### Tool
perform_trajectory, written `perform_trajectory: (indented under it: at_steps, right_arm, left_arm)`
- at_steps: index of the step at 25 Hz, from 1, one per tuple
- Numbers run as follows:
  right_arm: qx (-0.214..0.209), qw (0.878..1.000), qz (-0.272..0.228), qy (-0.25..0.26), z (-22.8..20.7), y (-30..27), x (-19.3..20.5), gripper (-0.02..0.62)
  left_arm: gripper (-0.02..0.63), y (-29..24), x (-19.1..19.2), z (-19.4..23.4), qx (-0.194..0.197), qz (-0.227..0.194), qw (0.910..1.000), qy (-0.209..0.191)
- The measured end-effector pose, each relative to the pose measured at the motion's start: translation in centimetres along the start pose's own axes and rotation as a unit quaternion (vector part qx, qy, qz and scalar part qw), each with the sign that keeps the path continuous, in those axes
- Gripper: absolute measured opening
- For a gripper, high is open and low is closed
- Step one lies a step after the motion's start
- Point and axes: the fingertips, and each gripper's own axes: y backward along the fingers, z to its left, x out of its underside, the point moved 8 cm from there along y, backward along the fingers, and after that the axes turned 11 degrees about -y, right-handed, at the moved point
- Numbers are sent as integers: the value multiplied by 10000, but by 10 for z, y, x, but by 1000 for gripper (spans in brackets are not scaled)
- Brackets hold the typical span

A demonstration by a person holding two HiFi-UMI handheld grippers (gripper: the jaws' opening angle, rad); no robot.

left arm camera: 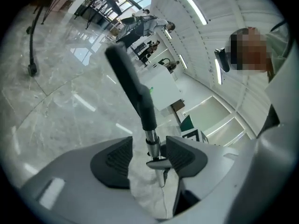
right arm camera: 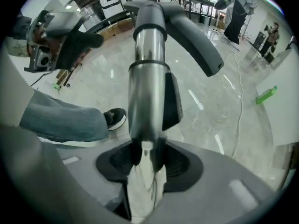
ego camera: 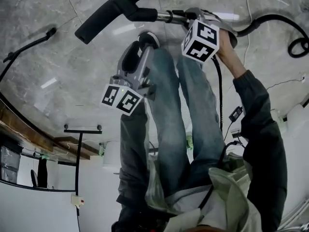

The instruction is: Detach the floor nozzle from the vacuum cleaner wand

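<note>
The vacuum wand's chrome tube (ego camera: 169,17) (right arm camera: 147,78) runs into a black nozzle piece (ego camera: 113,13) (right arm camera: 187,31) that forks at its collar. My right gripper (ego camera: 187,19) (right arm camera: 147,155) is shut on the chrome tube, which fills the gap between both pads and carries a black clip (right arm camera: 174,101). My left gripper (ego camera: 142,45) (left arm camera: 149,155) stands open a little away from the wand. The black piece (left arm camera: 133,90) and chrome tube (left arm camera: 152,141) show beyond its jaws, touching neither pad. That gripper appears in the right gripper view (right arm camera: 51,36) too.
The person's jeans-clad legs (ego camera: 169,110) and a black shoe (right arm camera: 114,118) stand just beside the wand on the grey marble floor (ego camera: 43,76). The vacuum hose (ego camera: 275,19) curls off behind my right gripper. A black cable (ego camera: 29,45) and a green object (right arm camera: 266,95) lie on the floor.
</note>
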Motion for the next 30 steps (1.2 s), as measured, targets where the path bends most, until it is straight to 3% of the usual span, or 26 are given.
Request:
perform_trajectory:
  at_steps: [3, 5, 7, 9, 13, 15, 17, 19, 22, 25, 27, 29, 30]
  right_arm:
    - [-22, 10000, 28, 11, 19, 63, 1, 161]
    - [-77, 9999, 7, 151, 31, 96, 7, 161]
    - [-165, 9992, -107, 357, 45, 122, 15, 161]
    - [-326, 9979, -306, 459, 54, 146, 23, 161]
    - [-943, 9925, -687, 368, 64, 195, 35, 161]
    - [-1165, 9887, -907, 277, 65, 223, 37, 161]
    - [-1269, 9844, -1206, 193, 64, 255, 38, 161]
    - [-1146, 9800, -1622, 115, 69, 293, 49, 161]
    - [-583, 9706, -2337, 13, 79, 340, 69, 161]
    - [-188, 9546, -2973, -22, 87, 367, 66, 161]
    - [-660, 9351, -3476, 188, 94, 390, 63, 143]
    - [-1812, 9156, -3554, 493, 103, 417, 61, 141]
    - [-2410, 9067, -3376, 761, 110, 431, 60, 80]
  left_arm:
    - [322, -15, -34, -48, 413, -404, 9982, -146]
    - [324, -21, -60, -78, 756, -814, 9935, -255]
    - [297, -21, -82, -99, 1032, -1166, 9877, -155]
    - [184, -16, -96, -115, 1326, -1203, 9838, -80]
    - [163, -9, -120, -158, 2413, -889, 9645, -604]
    - [172, -6, -136, -180, 2754, -1019, 9546, -492]
    - [161, 3, -156, -207, 2763, -1264, 9515, -487]
    - [144, 20, -172, -246, 2537, -1349, 9553, -696]
    - [150, 46, -189, -308, 2219, -1220, 9620, -1018]
    - [153, 65, -210, -362, 2117, -1152, 9611, -1352]
    - [155, 79, -222, -393, 2190, -1112, 9578, -1493]
    - [160, 96, -234, -419, 2485, -1059, 9477, -1698]
    - [160, 106, -238, -432, 2707, -1033, 9403, -1783]
